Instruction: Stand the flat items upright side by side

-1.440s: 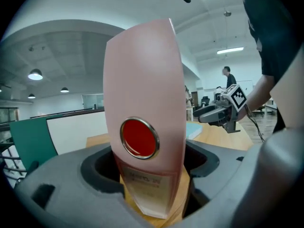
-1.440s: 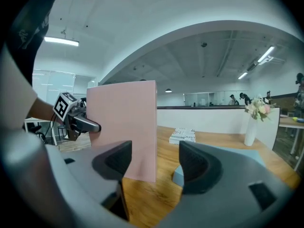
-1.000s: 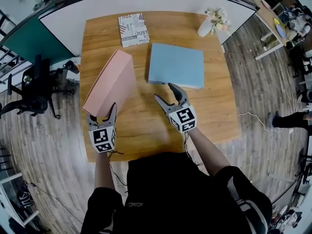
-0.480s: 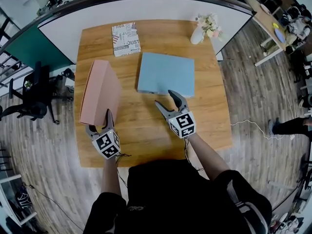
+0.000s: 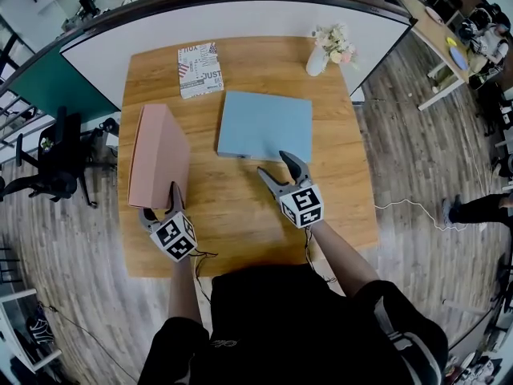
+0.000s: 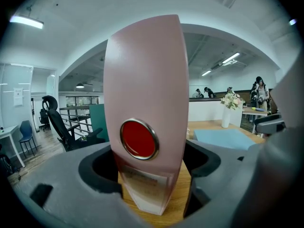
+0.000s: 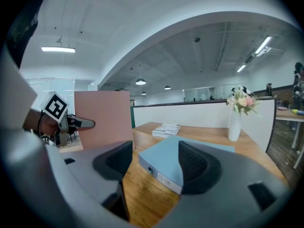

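Pink folder stands upright on the wooden table, its near end clamped between the jaws of my left claw. My right claw has its jaws wide apart and holds nothing. The blue folder lies flat just ahead of its tips, one corner facing the gap.

An open office: swivel chair, side desk, strip ceiling lights.
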